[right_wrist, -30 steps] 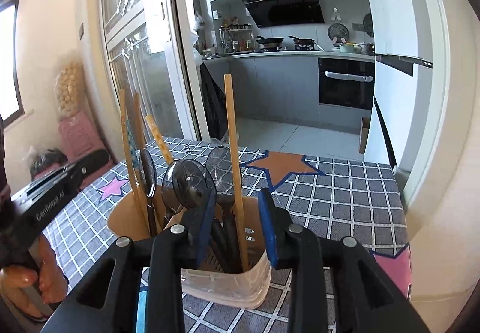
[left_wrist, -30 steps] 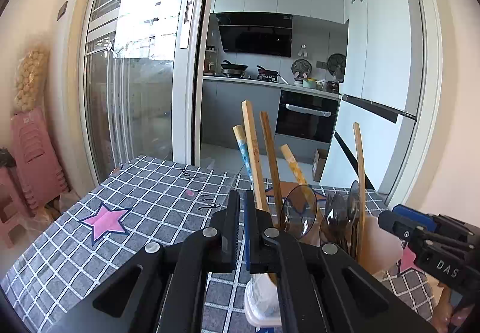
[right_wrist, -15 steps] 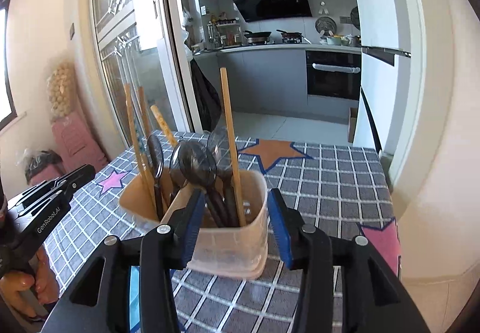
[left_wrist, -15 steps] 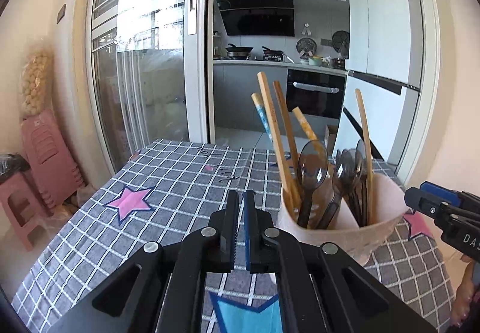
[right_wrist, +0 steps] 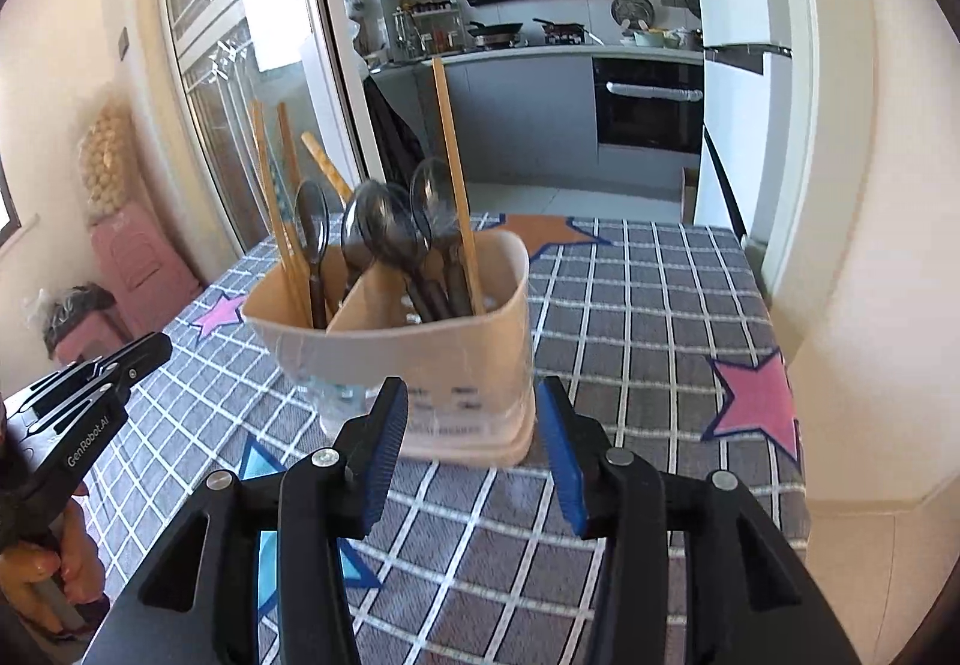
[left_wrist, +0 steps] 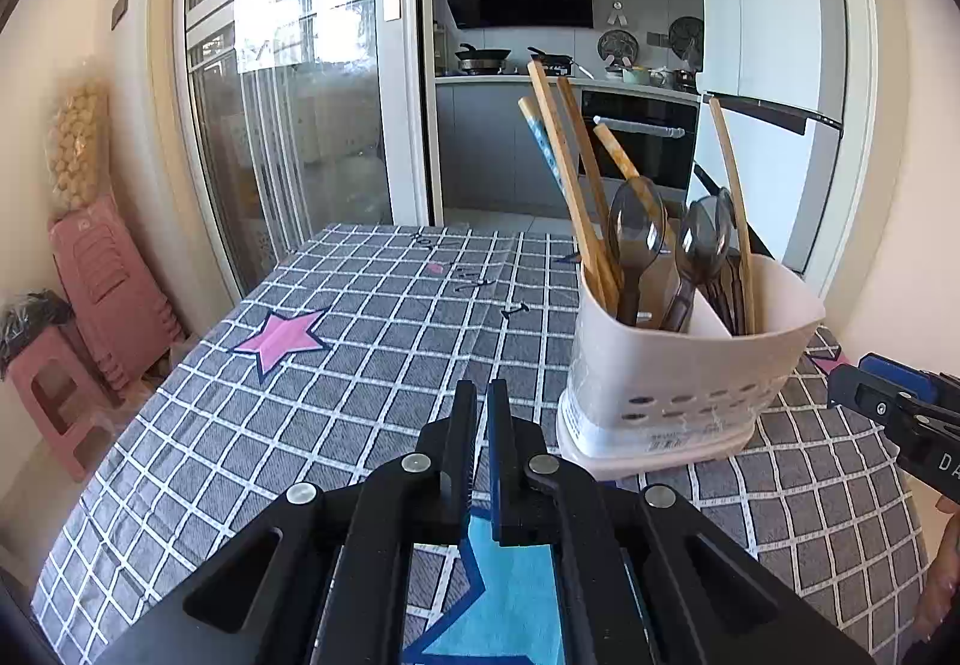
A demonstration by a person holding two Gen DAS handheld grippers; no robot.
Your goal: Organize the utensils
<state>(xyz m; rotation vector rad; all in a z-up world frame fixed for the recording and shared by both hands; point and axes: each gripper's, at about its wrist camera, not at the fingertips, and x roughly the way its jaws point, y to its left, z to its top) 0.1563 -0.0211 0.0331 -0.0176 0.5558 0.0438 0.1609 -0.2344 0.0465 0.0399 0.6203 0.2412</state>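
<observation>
The counter [left_wrist: 372, 365] carries the utensil holder [right_wrist: 420, 359], now farther from both cameras than a second ago. The right gripper [right_wrist: 474, 461] has backed off, jaws wide and empty; the left gripper [left_wrist: 482, 425] is nearly closed, empty. Sorting looks finished.

Both my grippers are drawn back from the utensil holder [right_wrist: 414, 365]. My right gripper [right_wrist: 474, 461], earlier straddling it, now sits short of its base; the left gripper [left_wrist: 483, 425] sees it whole.
</observation>
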